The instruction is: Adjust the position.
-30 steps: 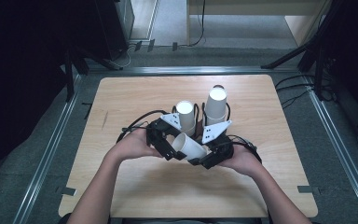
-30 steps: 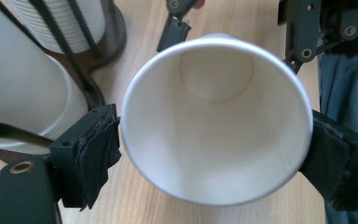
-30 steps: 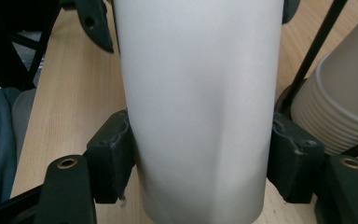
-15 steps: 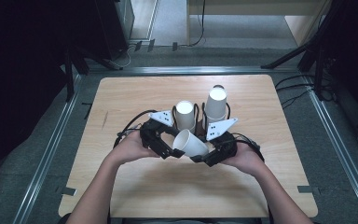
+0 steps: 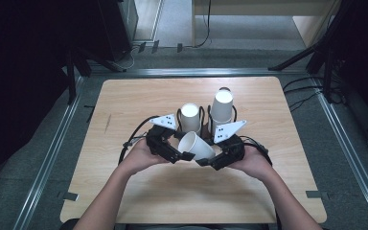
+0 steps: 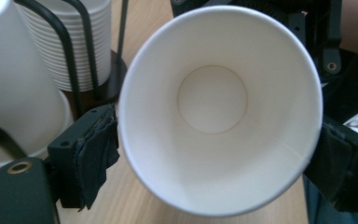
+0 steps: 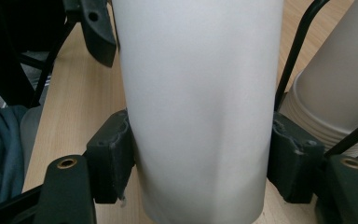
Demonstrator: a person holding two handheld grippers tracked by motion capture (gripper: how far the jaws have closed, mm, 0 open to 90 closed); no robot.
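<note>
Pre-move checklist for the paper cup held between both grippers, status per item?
1. Right gripper gripping the paper cup: ok, pads press both sides of its wall.
2. Left gripper on the cup's rim: ok, fingers sit at both edges of the mouth.
3. Cup undamaged: not ok, the rim looks slightly squeezed out of round in the left gripper view.
4. Cup empty: ok, bare bottom visible.
5. Cup off the table: ok, held tilted above it.
6. Short cup stack and tall cup stack in their wire holders stand apart from the held cup: ok.
</note>
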